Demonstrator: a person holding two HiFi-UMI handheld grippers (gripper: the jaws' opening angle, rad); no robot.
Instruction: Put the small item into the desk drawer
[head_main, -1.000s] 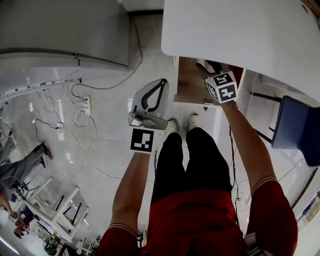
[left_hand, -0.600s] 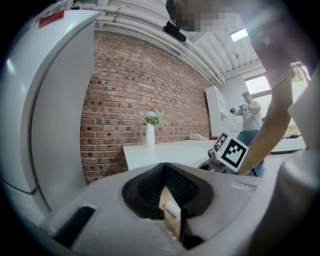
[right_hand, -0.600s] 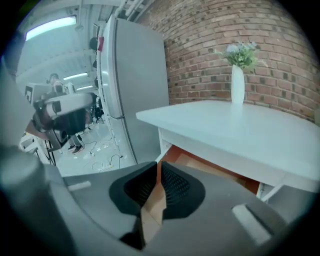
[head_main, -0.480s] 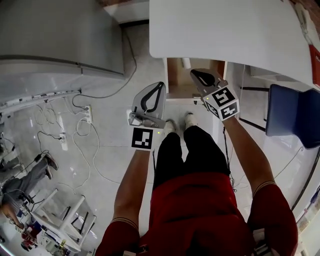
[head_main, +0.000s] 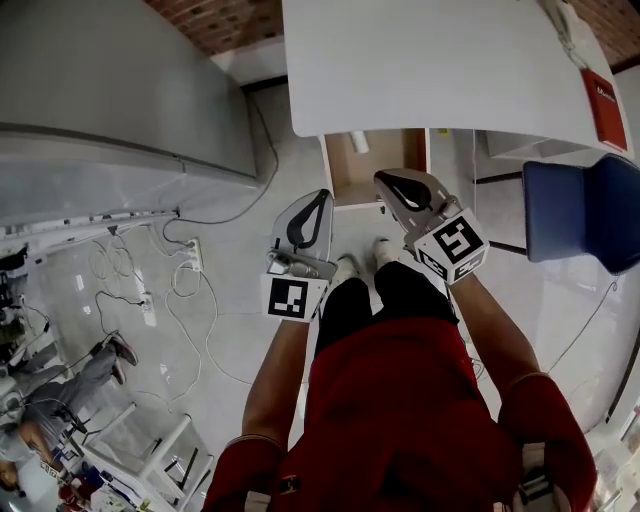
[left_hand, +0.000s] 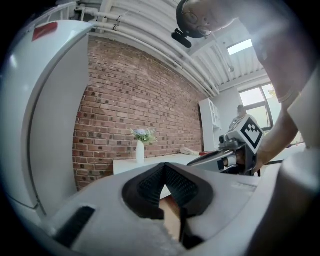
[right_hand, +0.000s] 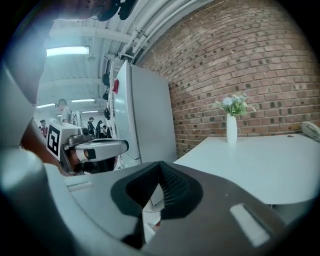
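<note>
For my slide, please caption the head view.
Grey left gripper and right gripper, both shut, near the open brown drawer under a white desk.

Bright even indoor light; fisheye bending at edges; dark corners; jaws soft-focus.

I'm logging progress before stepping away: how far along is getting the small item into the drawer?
Done: a small pale item lies in the open drawer under the desk. In hand: nothing; the left gripper is shut and the right gripper has just closed, both empty. Left: probably only shutting the drawer.
</note>
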